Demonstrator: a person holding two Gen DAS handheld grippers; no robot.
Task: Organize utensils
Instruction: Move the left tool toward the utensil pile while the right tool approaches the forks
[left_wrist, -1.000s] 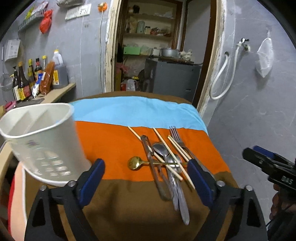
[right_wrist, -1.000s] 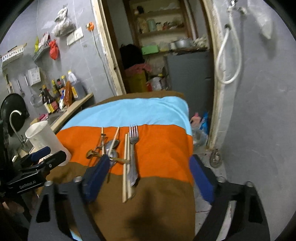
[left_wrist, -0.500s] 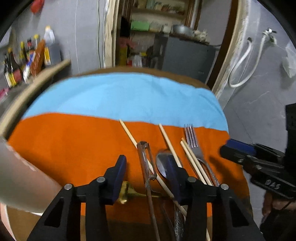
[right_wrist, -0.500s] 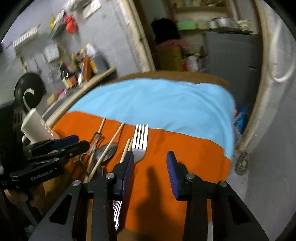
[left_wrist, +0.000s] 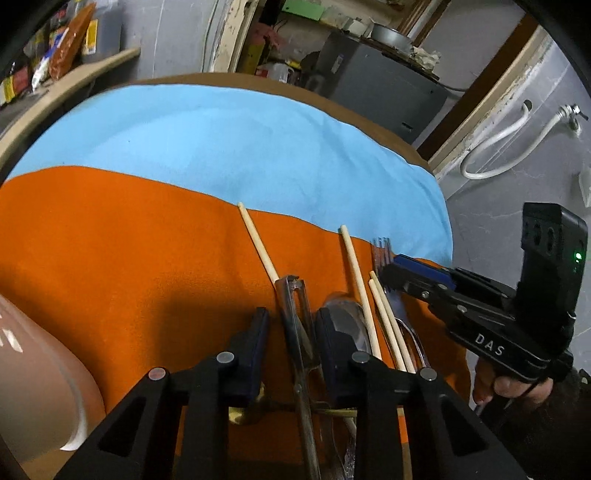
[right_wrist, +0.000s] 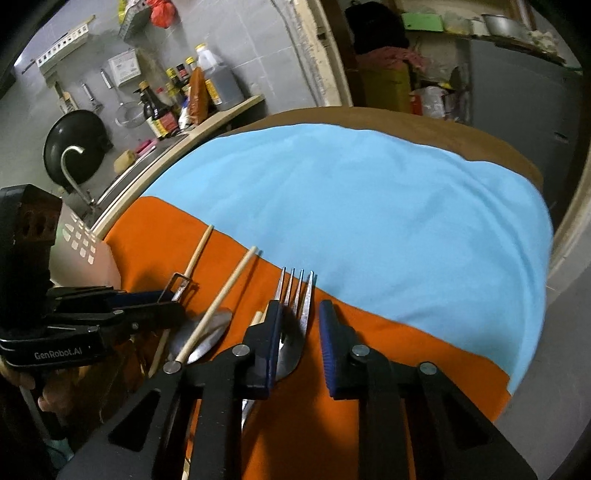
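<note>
Left hand-held gripper (left_wrist: 290, 334) apart, astride the peeler (left_wrist: 295, 325), lengthwise along it; right hand-held gripper (right_wrist: 299, 341) apart around the fork (right_wrist: 295, 314).

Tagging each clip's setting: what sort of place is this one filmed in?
Most likely a small home kitchen. Sauce bottles stand on a wooden counter, a black wok hangs by a tap, and a fork and chopsticks lie on a cloth-covered table.

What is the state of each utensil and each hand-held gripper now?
Left hand-held gripper: open, straddling peeler.
Right hand-held gripper: open, straddling fork.
Peeler: flat, ungrasped.
Fork: flat, ungrasped.
Spoon: flat, under chopstick.
Holder: upright.
</note>
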